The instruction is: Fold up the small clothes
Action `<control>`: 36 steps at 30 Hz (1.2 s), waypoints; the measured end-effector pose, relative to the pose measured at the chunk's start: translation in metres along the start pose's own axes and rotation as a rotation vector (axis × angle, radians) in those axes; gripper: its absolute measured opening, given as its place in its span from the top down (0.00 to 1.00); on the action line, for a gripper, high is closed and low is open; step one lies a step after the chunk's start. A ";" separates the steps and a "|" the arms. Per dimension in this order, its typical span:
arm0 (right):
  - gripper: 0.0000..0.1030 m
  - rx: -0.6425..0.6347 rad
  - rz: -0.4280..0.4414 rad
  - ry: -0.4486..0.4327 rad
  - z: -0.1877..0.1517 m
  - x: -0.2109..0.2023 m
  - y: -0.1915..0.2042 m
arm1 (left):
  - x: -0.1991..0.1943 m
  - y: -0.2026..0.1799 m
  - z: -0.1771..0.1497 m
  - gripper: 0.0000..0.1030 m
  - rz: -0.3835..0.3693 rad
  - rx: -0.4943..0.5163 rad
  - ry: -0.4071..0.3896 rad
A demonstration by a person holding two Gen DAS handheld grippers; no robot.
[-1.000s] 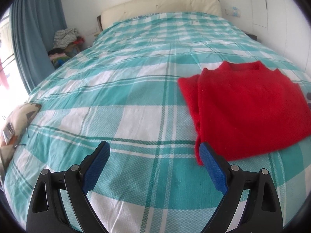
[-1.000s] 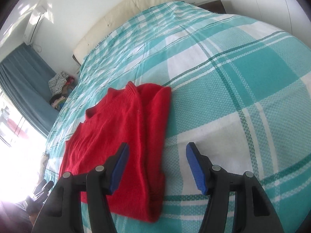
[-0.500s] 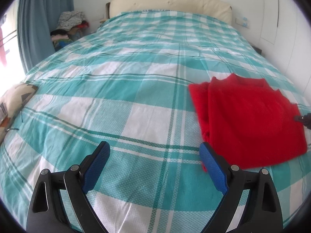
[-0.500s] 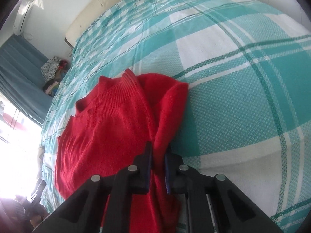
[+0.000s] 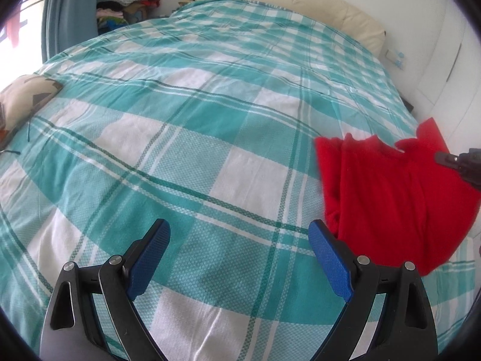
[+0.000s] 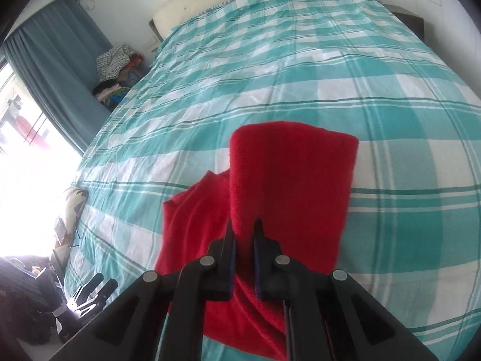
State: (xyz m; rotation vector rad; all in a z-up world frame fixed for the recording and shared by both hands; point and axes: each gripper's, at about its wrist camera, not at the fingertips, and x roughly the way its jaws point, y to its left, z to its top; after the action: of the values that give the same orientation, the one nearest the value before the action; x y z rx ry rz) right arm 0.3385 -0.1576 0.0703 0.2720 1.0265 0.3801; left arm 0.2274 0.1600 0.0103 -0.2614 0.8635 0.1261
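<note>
While the change: the right gripper (image 6: 243, 225), spread wide over the fabric a second ago and pinched onto it half a second ago, now lifts the right-hand edge of the red knitted sweater (image 6: 285, 180) clear of the bed, so a doubled flap stands up ahead of its tips.

Right tongs: clamped together on the sweater's edge, cloth bunched between the two blue pads; seen from the left wrist camera, this gripper (image 5: 442, 158) enters at the far right with the fabric (image 5: 390, 192) rising toward it.

Left tongs: the left gripper (image 5: 239, 254) hangs with its blue pads apart, nothing between them, above bare bedspread; it has stayed that way through the past second.

Garment: just right of the left tongs' right pad, its left half lying flat on the teal-and-white checked bedspread (image 5: 180, 150), its right half raised.

Surroundings: cream padded headboard (image 6: 240, 3) far ahead of both tools, blue curtain (image 6: 57, 51) and a heap of clothes (image 6: 115, 60) to the far left.

Meaning for the task: by the look of it, a fold has begun; the lifted side probably needs carrying leftward over the flat half.

Risk: with one pinch point, the knit may sag unevenly.
</note>
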 end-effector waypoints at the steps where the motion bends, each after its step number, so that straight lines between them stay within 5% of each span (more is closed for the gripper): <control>1: 0.91 -0.008 0.004 0.005 -0.001 0.010 0.012 | -0.001 0.003 0.001 0.09 0.008 -0.005 -0.005; 13: 0.91 -0.009 -0.049 0.092 -0.034 0.111 0.072 | -0.004 0.019 0.012 0.09 0.002 -0.042 -0.018; 18: 0.76 0.090 0.198 0.163 -0.035 0.117 0.061 | -0.003 0.019 0.012 0.09 -0.007 -0.044 -0.003; 21: 0.57 0.069 0.231 0.126 -0.030 0.092 0.064 | -0.003 0.019 0.012 0.09 -0.018 -0.049 -0.001; 23: 0.56 -0.020 0.183 0.090 -0.028 0.070 0.070 | -0.005 0.019 0.012 0.09 -0.044 -0.055 -0.005; 25: 0.55 -0.149 0.107 0.072 -0.034 0.050 0.077 | -0.009 0.018 0.011 0.09 -0.133 -0.068 -0.002; 30: 0.54 -0.226 0.063 0.037 -0.078 0.010 0.058 | 0.000 -0.009 -0.001 0.14 -0.545 -0.129 0.134; 32: 0.54 -0.202 0.071 0.025 -0.101 -0.002 0.040 | 0.006 -0.032 -0.006 0.19 -0.593 -0.098 0.172; 36: 0.54 -0.163 0.059 -0.010 -0.123 -0.020 0.014 | 0.016 -0.071 -0.015 0.25 -0.559 -0.017 0.195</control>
State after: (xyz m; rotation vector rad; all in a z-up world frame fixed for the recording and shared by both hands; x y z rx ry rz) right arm 0.2198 -0.1481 0.0309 0.1571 0.9729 0.5126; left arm 0.2414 0.0877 0.0013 -0.5280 0.9530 -0.4190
